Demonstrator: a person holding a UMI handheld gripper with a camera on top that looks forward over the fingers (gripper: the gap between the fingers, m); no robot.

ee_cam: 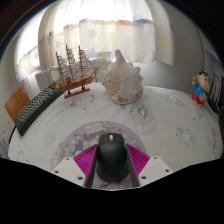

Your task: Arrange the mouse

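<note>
Black mouse (111,157) sits gripped between the pink pads of the tongs (111,170), low over the pale worktop (160,125) and well short of the seashell (122,80), so setting it down seems left.

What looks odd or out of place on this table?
Nothing stands out. The mouse sits straight between the tongs; ship model, shell and keyboard stand undisturbed beyond.

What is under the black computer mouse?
The black computer mouse sits between the hand-held gripper fingers' pink pads. The pale patterned tablecloth surrounds it; what lies directly under it is covered.
</note>
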